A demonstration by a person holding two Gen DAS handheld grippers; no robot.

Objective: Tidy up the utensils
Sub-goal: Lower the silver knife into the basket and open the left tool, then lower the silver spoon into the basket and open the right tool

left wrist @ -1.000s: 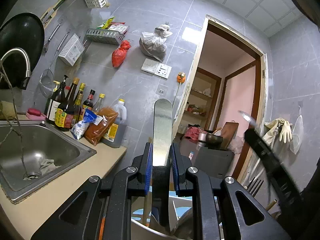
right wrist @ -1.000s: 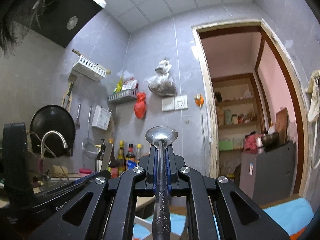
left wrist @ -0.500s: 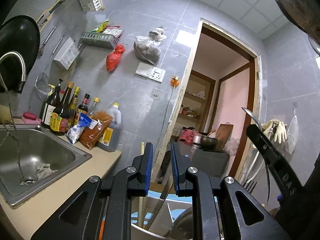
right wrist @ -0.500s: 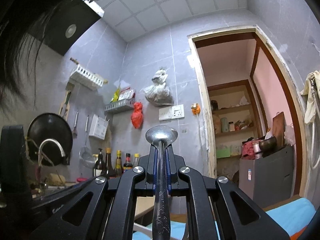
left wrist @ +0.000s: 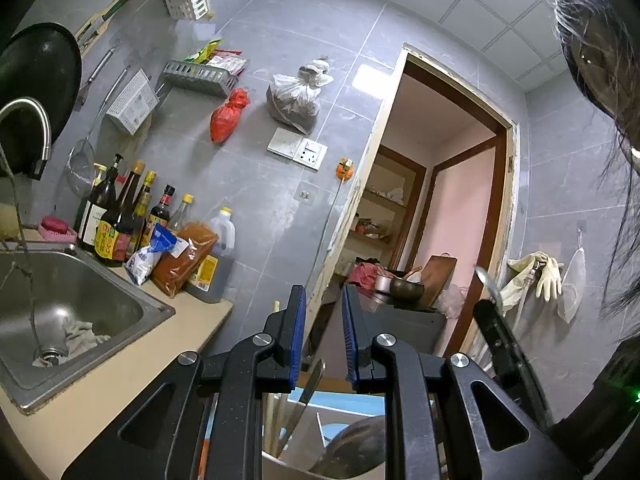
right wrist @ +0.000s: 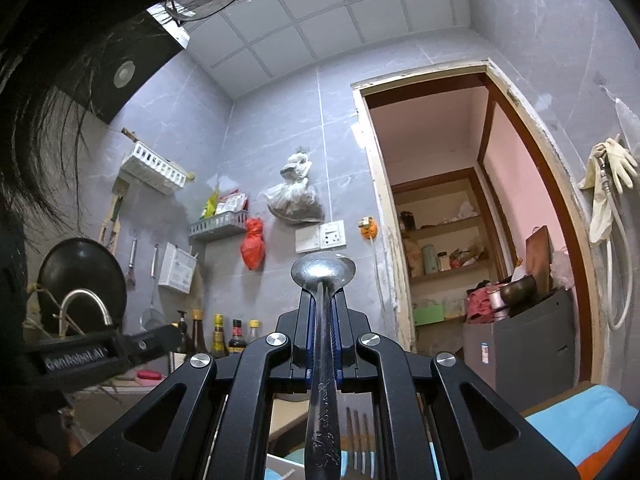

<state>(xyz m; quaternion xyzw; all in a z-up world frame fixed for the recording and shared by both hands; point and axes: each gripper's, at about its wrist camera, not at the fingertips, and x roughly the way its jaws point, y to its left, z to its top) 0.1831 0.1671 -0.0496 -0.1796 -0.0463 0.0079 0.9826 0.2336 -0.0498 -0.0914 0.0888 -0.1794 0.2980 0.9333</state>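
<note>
two grippers, one spoon, one knife in play. your left gripper (left wrist: 323,334) has its jaws spread wide, nothing between the blue pads, and the knife (left wrist: 311,378) stands below them in the white holder (left wrist: 304,465). your right gripper (right wrist: 323,304) is clenched on the spoon (right wrist: 322,276), bowl sticking up past the fingertips.

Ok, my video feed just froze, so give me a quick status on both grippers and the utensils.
Left gripper open, empty, above the knife in the holder. Right gripper shut on the spoon, bowl end up. Nothing blocking.
</note>
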